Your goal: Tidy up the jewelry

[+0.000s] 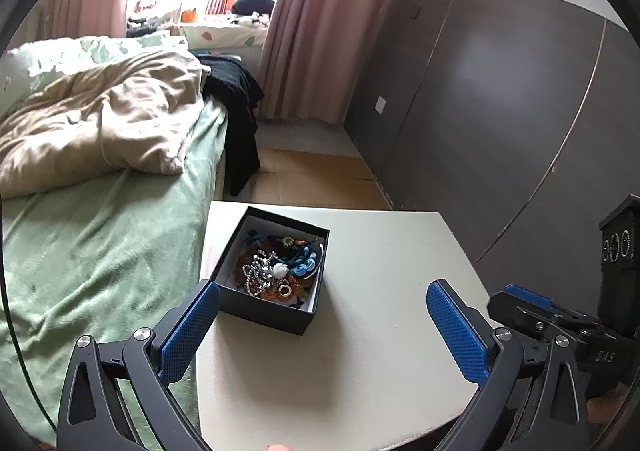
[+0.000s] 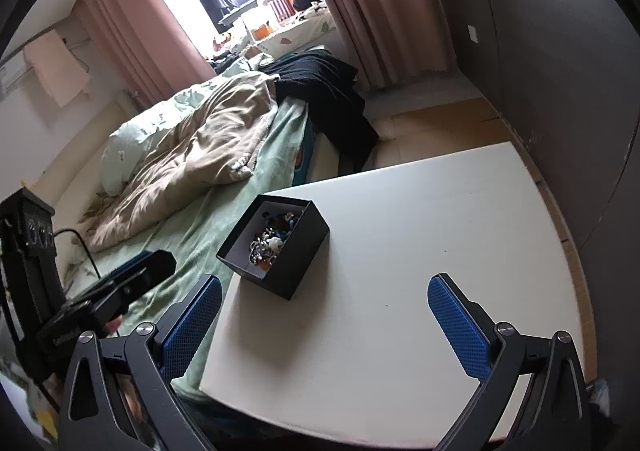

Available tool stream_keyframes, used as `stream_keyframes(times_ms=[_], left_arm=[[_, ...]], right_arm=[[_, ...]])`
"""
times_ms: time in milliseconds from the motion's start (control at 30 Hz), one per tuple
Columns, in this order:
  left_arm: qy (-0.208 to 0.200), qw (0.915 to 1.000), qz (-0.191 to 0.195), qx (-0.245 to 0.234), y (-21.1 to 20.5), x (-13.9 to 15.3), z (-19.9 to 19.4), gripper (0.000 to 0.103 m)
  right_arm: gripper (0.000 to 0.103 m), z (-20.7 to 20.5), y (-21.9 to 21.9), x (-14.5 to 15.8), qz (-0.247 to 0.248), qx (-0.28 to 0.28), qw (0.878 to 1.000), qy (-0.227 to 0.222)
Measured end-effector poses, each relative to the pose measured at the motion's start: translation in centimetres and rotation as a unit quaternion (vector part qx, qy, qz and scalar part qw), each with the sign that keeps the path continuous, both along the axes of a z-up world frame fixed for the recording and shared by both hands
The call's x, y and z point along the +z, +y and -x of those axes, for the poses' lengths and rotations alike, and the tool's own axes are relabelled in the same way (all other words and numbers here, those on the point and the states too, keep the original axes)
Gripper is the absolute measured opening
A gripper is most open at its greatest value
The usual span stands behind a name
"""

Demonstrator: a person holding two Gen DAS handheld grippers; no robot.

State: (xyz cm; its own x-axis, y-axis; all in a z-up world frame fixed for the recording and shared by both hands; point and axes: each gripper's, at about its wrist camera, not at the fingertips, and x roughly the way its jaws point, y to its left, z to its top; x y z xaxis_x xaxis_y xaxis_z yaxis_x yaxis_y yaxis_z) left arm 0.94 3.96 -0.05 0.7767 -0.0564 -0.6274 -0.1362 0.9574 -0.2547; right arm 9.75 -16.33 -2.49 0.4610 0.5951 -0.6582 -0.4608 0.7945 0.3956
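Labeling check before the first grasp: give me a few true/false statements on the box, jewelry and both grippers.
1. The black box has no lid on. True.
2. The left gripper holds a necklace. False: its jaws are open and empty.
3. The jewelry lies inside the box. True.
4. The box sits on the bed. False: it sits on the white table.
5. The right gripper is shut. False: it is open.

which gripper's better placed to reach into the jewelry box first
Left, probably. The left gripper is open with the black box just ahead, beside its left finger, and the jewelry plainly visible. The right gripper, also open, views the box from farther back.
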Motion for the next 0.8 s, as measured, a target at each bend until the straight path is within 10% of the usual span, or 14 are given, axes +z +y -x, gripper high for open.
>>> stream_keyframes(times_ms=[800], left_arm=[[-0.047, 0.9984, -0.031, 0.009, -1.7, 1.2, 1.7, 0.103]], right_arm=[[0.103, 1.9, -4.8, 2.2, 0.005, -0.031, 0.998, -0.049]])
